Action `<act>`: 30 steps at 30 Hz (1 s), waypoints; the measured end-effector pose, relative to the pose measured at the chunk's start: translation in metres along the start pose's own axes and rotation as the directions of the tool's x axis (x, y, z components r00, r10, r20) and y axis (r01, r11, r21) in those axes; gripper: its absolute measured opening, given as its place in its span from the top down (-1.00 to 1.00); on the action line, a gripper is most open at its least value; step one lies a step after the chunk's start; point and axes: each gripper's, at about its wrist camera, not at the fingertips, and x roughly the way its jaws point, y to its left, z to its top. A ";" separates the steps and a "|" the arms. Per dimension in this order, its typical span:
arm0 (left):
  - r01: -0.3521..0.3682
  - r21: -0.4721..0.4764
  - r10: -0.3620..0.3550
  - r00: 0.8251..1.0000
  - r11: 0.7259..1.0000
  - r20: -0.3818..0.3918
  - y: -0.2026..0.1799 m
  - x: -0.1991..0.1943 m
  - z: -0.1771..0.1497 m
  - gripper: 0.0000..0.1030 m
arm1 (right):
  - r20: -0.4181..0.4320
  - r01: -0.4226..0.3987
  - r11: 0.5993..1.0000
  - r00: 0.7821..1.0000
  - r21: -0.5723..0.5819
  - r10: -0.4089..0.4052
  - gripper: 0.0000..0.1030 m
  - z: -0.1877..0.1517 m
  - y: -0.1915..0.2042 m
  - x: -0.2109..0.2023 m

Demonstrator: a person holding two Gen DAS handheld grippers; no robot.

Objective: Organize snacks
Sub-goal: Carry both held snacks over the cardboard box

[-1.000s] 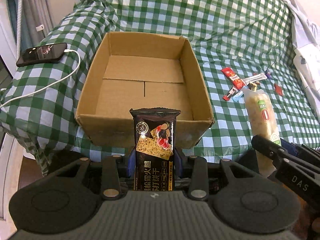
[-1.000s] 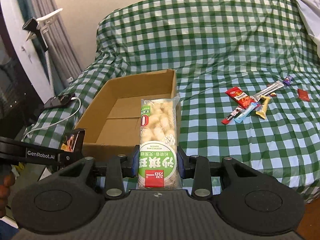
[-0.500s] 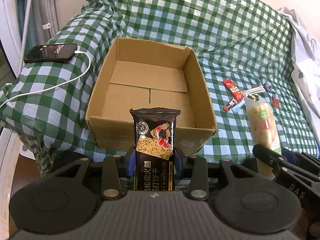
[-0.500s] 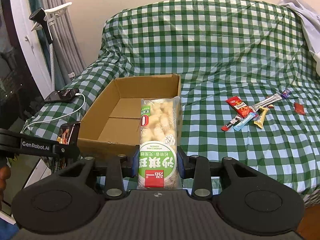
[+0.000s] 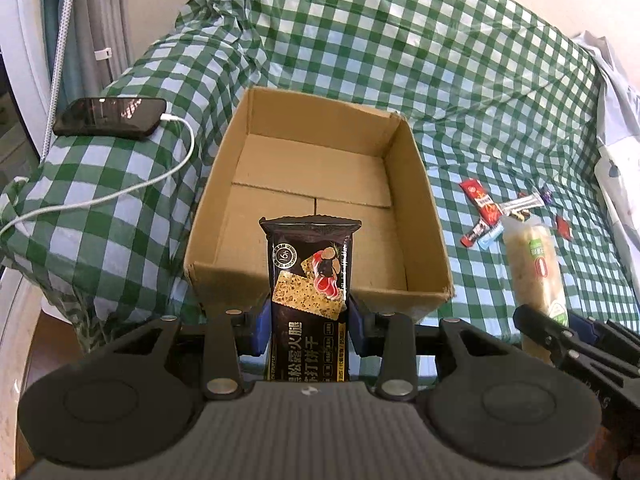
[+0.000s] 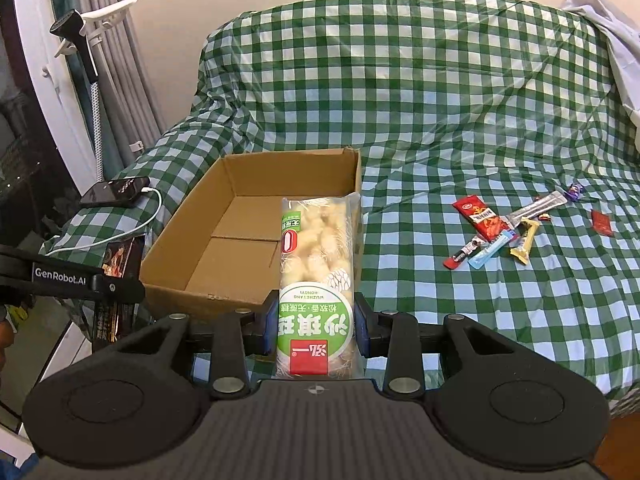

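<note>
An open, empty cardboard box [image 5: 424, 216] [image 6: 172, 236] sits on a green checked bedspread. My left gripper [image 5: 308, 326] is shut on a black cracker packet [image 5: 310, 280], held upright in front of the box's near wall. My right gripper [image 6: 316, 330] is shut on a clear bag of pale puffed snacks with a green label [image 6: 316, 256], held at the box's near right corner. Each gripper shows at the edge of the other's view, the right one [image 5: 560, 332] and the left one [image 6: 72, 280]. Several small snack sticks and sachets [image 6: 500, 228] [image 5: 492, 208] lie loose on the bed to the right.
A black phone [image 5: 110, 117] [image 6: 116, 192] on a white charging cable [image 5: 120, 192] lies on the bed left of the box. Grey curtains and a white stand [image 6: 92, 80] are at the far left. White cloth [image 5: 616, 120] lies at the bed's right edge.
Both grippers have risen and drawn back a little from the bed, so the box looks smaller and lower. Both packets stay gripped.
</note>
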 end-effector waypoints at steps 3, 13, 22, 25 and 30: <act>-0.002 -0.004 0.002 1.000 1.000 0.009 0.000 0.004 0.010 0.16 | -0.008 -0.004 1.000 1.000 -0.007 0.003 0.26 0.009 0.003 0.010; -0.010 -0.016 0.010 1.000 1.000 0.012 0.003 0.032 0.052 0.16 | -0.023 -0.035 0.999 0.999 -0.024 0.035 0.26 0.036 0.010 0.050; -0.034 0.009 0.034 0.999 0.999 -0.015 0.014 0.075 0.082 0.16 | -0.041 -0.049 0.999 0.998 -0.020 0.048 0.26 0.053 0.010 0.097; -0.044 0.021 0.045 0.999 0.999 -0.029 0.013 0.091 0.090 0.16 | -0.048 -0.043 0.999 0.998 -0.010 0.043 0.26 0.057 0.007 0.116; -0.063 0.036 0.064 0.997 0.997 -0.044 0.009 0.118 0.104 0.16 | -0.068 -0.041 0.999 0.997 0.007 0.041 0.26 0.063 0.004 0.143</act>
